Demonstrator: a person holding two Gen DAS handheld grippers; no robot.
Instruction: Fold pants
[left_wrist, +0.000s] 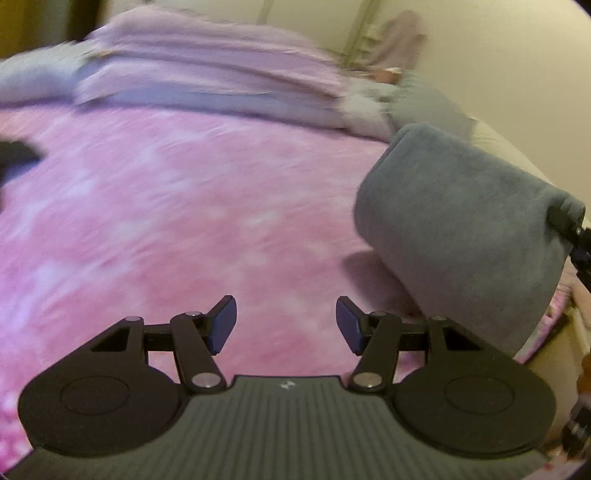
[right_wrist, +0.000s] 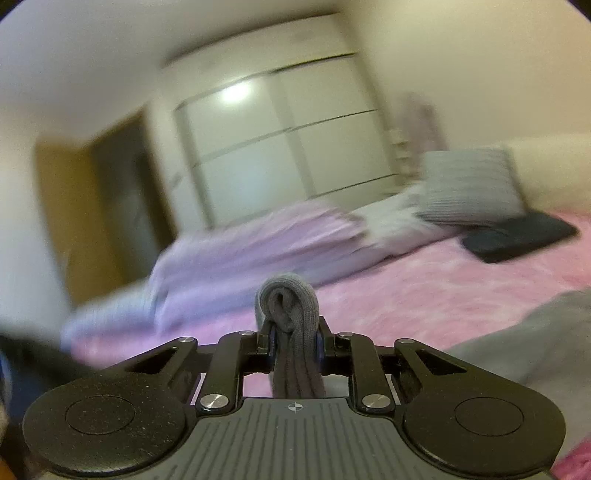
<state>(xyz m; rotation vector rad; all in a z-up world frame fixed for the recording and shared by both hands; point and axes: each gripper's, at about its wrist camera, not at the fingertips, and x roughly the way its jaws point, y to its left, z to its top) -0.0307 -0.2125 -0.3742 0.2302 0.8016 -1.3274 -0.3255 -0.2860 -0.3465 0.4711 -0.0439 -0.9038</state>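
Currently: right gripper jaws pinching grey pants fold; left gripper jaws spread, empty, above pink blanket.

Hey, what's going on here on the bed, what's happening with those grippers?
A person is folding grey pants on a bed with a pink blanket, using a handheld gripper in each hand. The right gripper is shut on a bunched edge of the pants and holds them up off the blanket, so they hang draped. The left gripper is open and empty over the blanket, beside the pants.
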